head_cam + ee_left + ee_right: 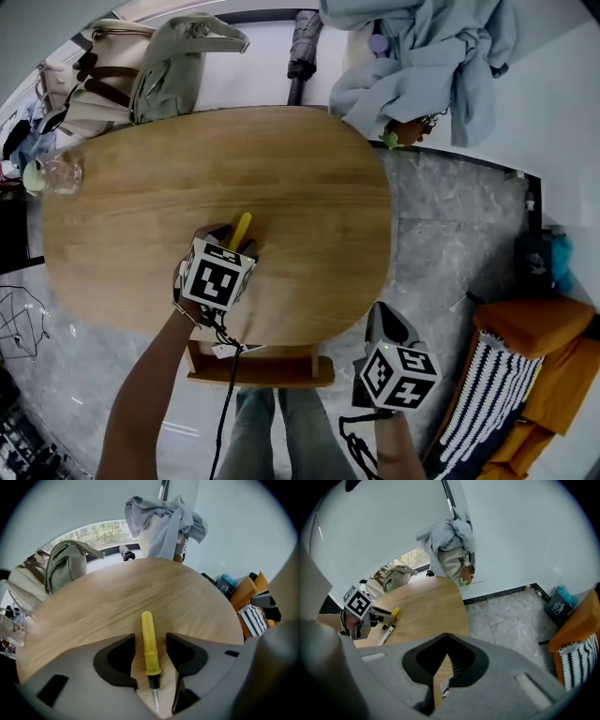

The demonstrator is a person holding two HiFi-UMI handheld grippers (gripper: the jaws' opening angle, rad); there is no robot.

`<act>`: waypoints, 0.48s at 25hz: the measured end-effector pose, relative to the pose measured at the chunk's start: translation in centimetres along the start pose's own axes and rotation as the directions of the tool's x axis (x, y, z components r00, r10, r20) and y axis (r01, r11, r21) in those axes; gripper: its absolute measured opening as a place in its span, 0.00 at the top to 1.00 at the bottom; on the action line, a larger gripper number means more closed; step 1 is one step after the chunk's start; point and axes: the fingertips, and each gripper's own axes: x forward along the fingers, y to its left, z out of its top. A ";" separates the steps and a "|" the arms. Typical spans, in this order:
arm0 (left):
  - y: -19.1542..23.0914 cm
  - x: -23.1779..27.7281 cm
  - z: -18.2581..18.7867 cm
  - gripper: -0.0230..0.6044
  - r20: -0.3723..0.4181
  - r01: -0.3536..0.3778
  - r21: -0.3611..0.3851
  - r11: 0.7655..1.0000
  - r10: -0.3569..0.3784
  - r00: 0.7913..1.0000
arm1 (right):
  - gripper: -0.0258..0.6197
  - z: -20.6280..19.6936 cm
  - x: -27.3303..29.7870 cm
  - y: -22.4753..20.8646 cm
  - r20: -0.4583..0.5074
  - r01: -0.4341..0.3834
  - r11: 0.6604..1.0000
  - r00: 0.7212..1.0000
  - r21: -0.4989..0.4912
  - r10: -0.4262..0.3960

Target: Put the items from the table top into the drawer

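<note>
yellow-handled screwdriver (pixel 149 644) lies flat on the wooden desk (pixel 187 159), between the left claw's (pixel 233 240) parted jaws, with neither pad touching it. the right claw (pixel 446 635) is pinched together, empty, beyond the desk's near edge.
</note>
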 end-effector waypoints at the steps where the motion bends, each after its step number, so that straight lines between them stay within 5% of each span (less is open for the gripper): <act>1: 0.0 0.0 0.0 0.65 -0.001 0.000 -0.003 1.000 0.000 1.000 | 0.95 0.1 0.0 0.1 0.001 -0.002 1.000 1.000 -0.001 0.002; 7: -0.1 -0.1 -0.1 0.83 -0.009 0.002 -0.013 1.000 -0.002 1.000 | 0.95 0.2 0.0 0.3 -0.001 -0.010 1.000 1.000 -0.010 0.010; 12: -0.1 -0.1 -0.5 0.83 -0.035 0.009 -0.013 1.000 -0.010 0.999 | 0.95 0.1 -0.1 -0.2 0.001 -0.006 1.000 1.000 -0.010 0.006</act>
